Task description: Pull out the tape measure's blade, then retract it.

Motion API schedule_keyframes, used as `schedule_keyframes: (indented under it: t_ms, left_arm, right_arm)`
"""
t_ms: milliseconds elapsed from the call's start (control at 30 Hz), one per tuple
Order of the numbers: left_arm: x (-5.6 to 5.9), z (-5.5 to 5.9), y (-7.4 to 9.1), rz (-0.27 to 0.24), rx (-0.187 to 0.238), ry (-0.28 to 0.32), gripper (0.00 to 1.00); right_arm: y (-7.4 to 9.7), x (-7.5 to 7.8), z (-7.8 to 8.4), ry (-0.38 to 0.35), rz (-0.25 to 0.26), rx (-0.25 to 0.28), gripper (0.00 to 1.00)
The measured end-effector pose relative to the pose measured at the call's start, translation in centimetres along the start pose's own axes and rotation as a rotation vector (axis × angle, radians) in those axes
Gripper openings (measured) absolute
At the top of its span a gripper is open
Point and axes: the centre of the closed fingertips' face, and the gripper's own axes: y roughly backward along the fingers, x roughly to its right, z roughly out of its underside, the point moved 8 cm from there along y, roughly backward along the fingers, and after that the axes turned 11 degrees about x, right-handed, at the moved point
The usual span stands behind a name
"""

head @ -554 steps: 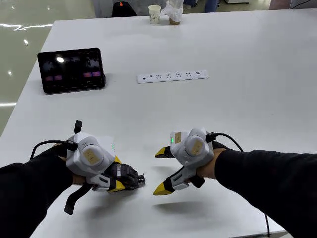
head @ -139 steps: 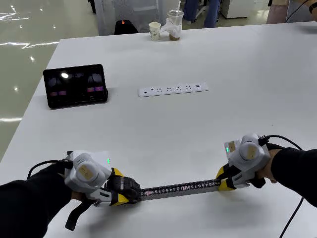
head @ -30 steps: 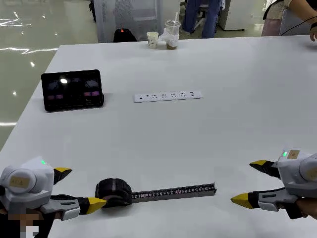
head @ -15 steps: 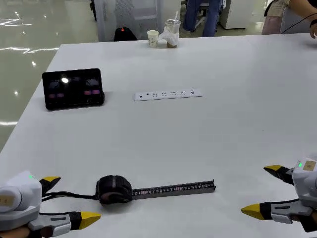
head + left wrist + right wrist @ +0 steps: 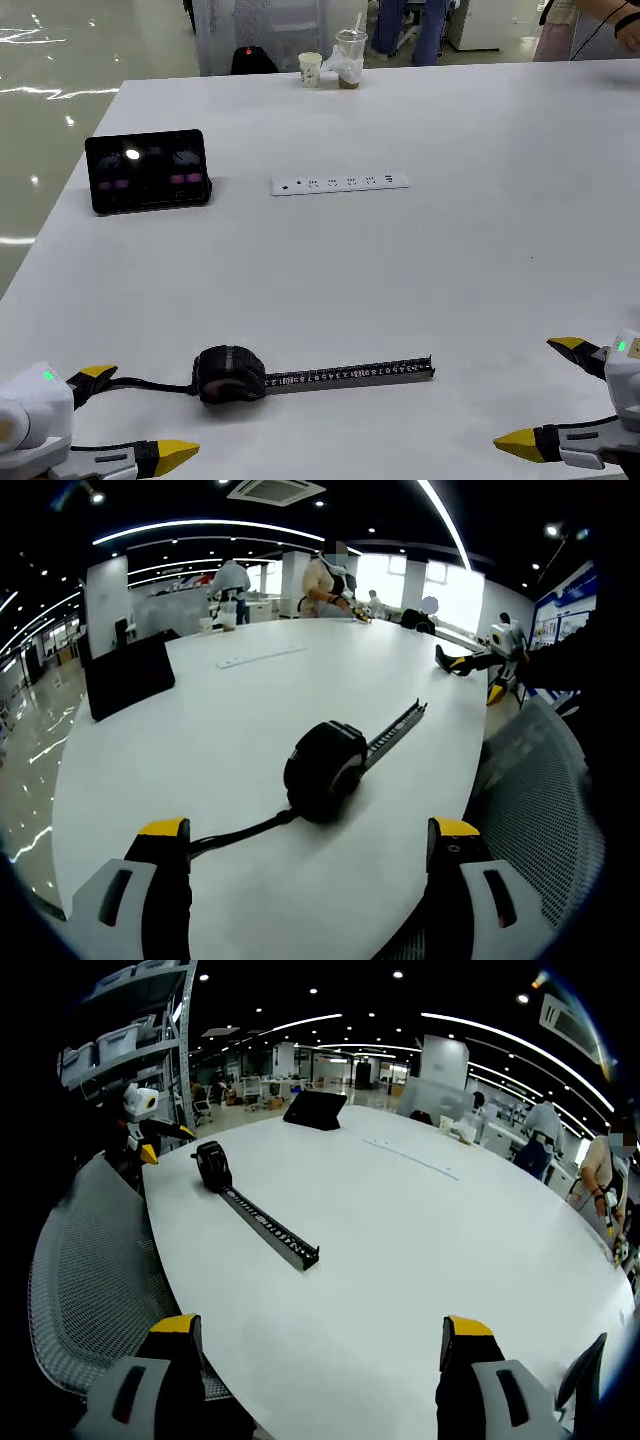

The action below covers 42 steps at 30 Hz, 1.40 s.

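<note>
Stretching wide and white, the bench [image 5: 470, 230] runs back toward a glossy floor [image 5: 50, 70] that mirrors the ceiling lights. The gripper views show an open hall with strip lights overhead and shelving [image 5: 130, 1030] at one side. People stand at the far end of the room.

A dark tablet [image 5: 147, 170] is propped up at the bench's left, and a white power strip [image 5: 340, 183] lies flat near the middle. At the far edge stand a paper cup [image 5: 311, 68] and, just beside it, what looks like a clear plastic cup [image 5: 350, 47] with a straw. A grey mesh chair [image 5: 535, 800] sits at the near edge of the bench.

The black tape measure [image 5: 230, 374] lies on the bench near its front edge. Its blade [image 5: 350, 375] is drawn out to the right and rests flat, with the end hook free. A thin black strap [image 5: 150, 383] trails from the case toward the left.

The left gripper [image 5: 140, 412] sits off to the left of the case. Its yellow-tipped jaws are spread wide and hold nothing, and one tip is near the strap. The right gripper [image 5: 535, 392] is well apart from the blade's end, with its jaws likewise spread wide and empty. Nothing lies between either gripper and the tape measure.
</note>
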Motion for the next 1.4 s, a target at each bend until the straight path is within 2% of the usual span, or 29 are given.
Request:
schedule_keyframes:
  t_ms: [67,433,500,567,767,900,1100,1200,1267,1300,1400]
  left_arm:
    - [0.03,0.13,-0.01,-0.007,-0.004,-0.016,0.99]
    - [-0.06,0.07,0.47,-0.025,0.008,-0.014,0.99]
    - [-0.02,0.10,0.52,-0.029,0.015,-0.050,0.99]
    - [0.09,0.21,0.52,-0.024,0.007,-0.057,0.99]
    - [0.41,0.45,0.63,-0.013,-0.001,-0.049,0.99]
    - [0.44,0.67,0.81,-0.010,-0.014,-0.039,0.99]
    - [0.39,0.47,0.84,-0.017,-0.015,-0.028,0.99]
    - [0.32,0.38,0.69,-0.020,-0.015,-0.037,0.99]
    - [0.28,0.41,0.51,-0.026,-0.013,-0.034,0.99]
    - [0.38,0.31,0.42,-0.029,0.003,-0.021,0.99]
    - [0.63,0.28,0.32,-0.038,0.010,-0.031,0.99]
  right_arm:
    - [-0.02,-0.13,0.07,-0.003,-0.005,-0.005,0.99]
    - [-0.19,-0.43,0.25,-0.003,-0.012,-0.030,0.99]
    - [-0.13,-0.24,0.38,0.029,-0.009,-0.033,0.99]
    - [-0.08,-0.32,0.48,0.010,-0.014,-0.034,0.99]
    - [-0.03,-0.02,0.76,0.005,-0.009,-0.036,0.99]
    - [-0.06,0.03,0.73,-0.026,0.002,-0.029,0.99]
    - [-0.15,-0.13,0.85,-0.033,0.000,-0.038,0.99]
    - [-0.10,-0.17,0.91,-0.023,-0.009,-0.036,0.99]
    - [0.05,-0.35,0.85,0.008,-0.022,-0.016,0.99]
    - [0.10,-0.45,0.83,0.020,-0.025,-0.012,0.99]
    - [0.12,-0.46,0.94,0.020,-0.032,-0.027,0.99]
